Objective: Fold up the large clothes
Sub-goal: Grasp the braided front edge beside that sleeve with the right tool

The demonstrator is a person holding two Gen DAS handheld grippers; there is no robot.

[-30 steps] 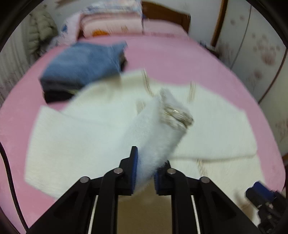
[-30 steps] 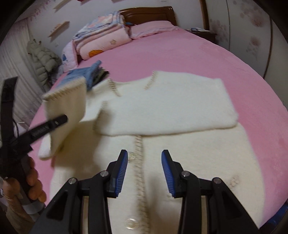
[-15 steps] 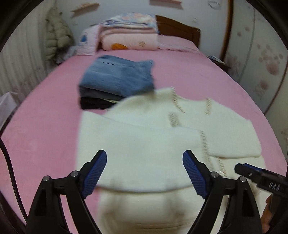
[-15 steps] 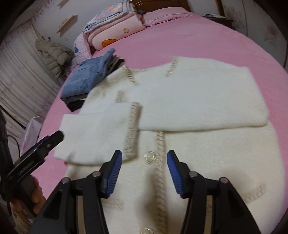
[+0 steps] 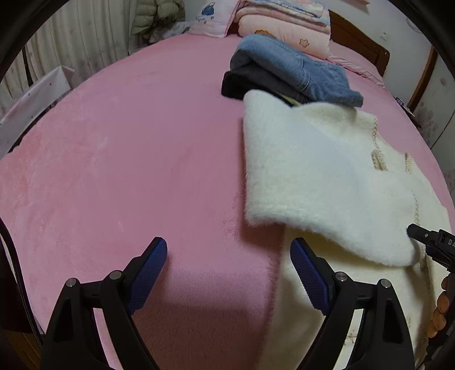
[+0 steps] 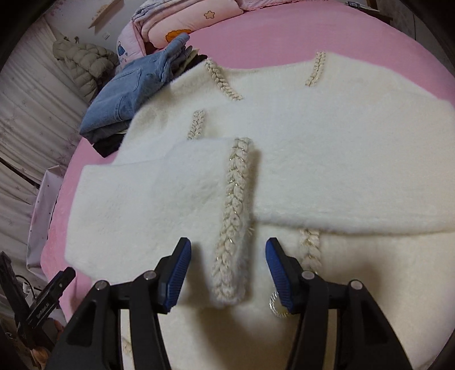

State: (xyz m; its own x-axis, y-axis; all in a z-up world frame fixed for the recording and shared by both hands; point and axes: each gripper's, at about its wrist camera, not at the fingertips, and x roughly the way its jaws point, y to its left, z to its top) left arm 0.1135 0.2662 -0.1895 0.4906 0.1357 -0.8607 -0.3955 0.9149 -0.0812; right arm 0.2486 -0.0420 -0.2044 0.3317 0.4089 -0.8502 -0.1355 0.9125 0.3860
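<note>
A fluffy white cardigan (image 6: 327, 148) with braided trim lies flat on the pink bed (image 6: 270, 28). Both sleeves are folded across its front; the left sleeve (image 6: 148, 205) ends in a braided cuff (image 6: 233, 216). My right gripper (image 6: 227, 267) is open and empty, low over that cuff. My left gripper (image 5: 227, 270) is open and empty above bare pink bedding (image 5: 128, 170), just left of the cardigan (image 5: 312, 176). The right gripper's tip (image 5: 432, 242) shows at the right edge of the left wrist view.
A stack of folded clothes with blue jeans on top (image 5: 290, 71) sits beside the cardigan's shoulder, also in the right wrist view (image 6: 136, 91). Folded pink quilts (image 5: 287, 25) and a pillow lie at the headboard. A padded jacket (image 6: 82, 65) hangs by the curtains.
My left gripper let go of the left sleeve, which now lies folded across the cardigan, then drew back to the left over bare bedding. My right gripper moved in over the sleeve's cuff.
</note>
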